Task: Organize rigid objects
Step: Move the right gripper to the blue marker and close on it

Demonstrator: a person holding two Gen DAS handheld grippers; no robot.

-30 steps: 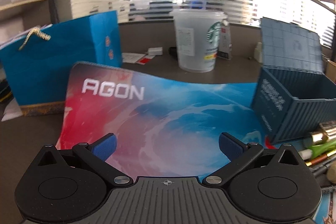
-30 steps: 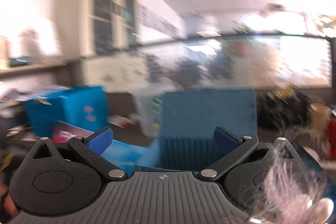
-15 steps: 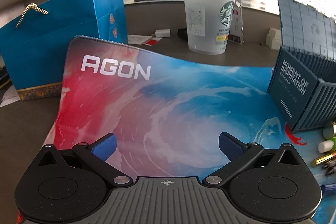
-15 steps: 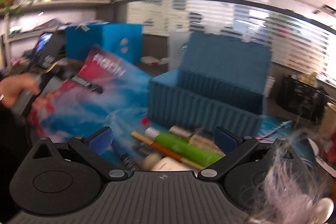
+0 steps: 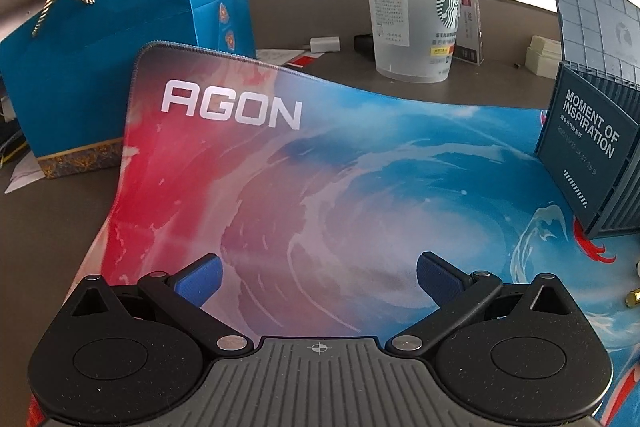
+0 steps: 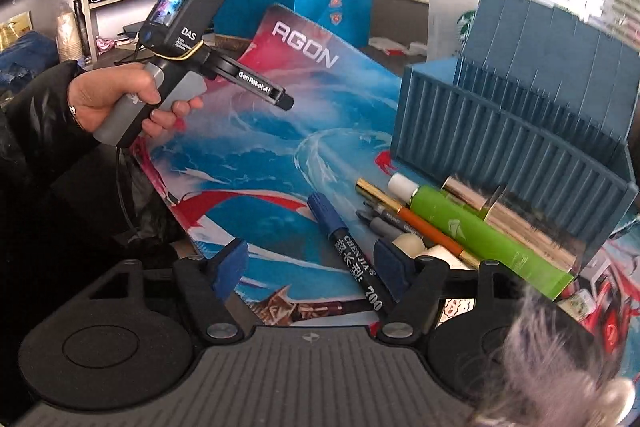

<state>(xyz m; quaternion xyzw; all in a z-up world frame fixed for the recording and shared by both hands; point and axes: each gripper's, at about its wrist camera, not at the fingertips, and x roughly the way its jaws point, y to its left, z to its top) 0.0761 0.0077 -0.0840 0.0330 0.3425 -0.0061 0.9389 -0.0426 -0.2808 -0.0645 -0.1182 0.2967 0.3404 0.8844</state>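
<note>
Blue marker [image 6: 347, 239]: on mat [image 5: 320, 195], between right tool [image 6: 312, 263] fingers, untouched
Right tool: spread wide, empty
Left tool [image 5: 318, 279]: spread wide, empty
Container box [image 6: 516, 131]: 2 o'clock of marker

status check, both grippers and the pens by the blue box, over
Left gripper open, empty, over the mat. Right gripper open, low over the blue marker. Container box lid up. Nothing blocking the pile.

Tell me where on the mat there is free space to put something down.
The AGON mat is bare between its logo and the blue container box. It is crowded before the box: blue marker, green tube, pens.
</note>
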